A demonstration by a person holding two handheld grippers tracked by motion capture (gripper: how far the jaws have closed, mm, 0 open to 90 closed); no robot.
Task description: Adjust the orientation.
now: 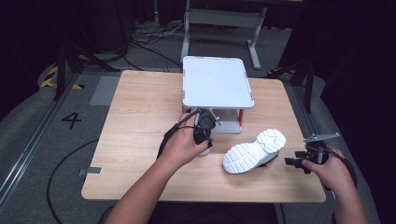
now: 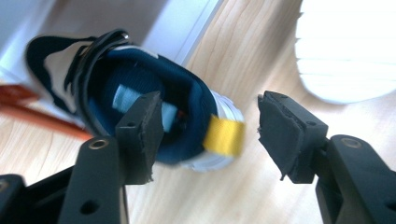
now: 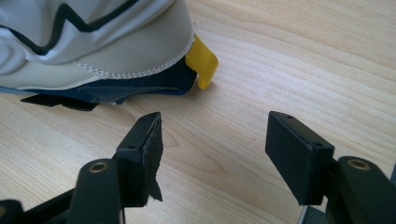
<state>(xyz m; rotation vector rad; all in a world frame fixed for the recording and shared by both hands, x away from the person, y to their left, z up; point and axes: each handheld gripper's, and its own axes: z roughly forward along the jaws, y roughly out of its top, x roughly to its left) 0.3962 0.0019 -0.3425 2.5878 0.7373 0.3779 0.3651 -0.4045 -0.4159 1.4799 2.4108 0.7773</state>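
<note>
High view: 2 shoes on counter [image 1: 140,140]; one tipped sole-up [image 1: 254,150] near right claw [image 1: 295,162].
Left claw view: left claw [image 2: 210,126] open around upright shoe's [image 2: 140,88] heel; may slip.
Right claw view: right claw [image 3: 215,144] open, empty, short of yellow tab [image 3: 203,60].

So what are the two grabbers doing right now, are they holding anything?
Left gripper: open, holding nothing; its fingers stand apart over the blue shoe.
Right gripper: open, holding nothing, beside the tipped shoe.
</note>
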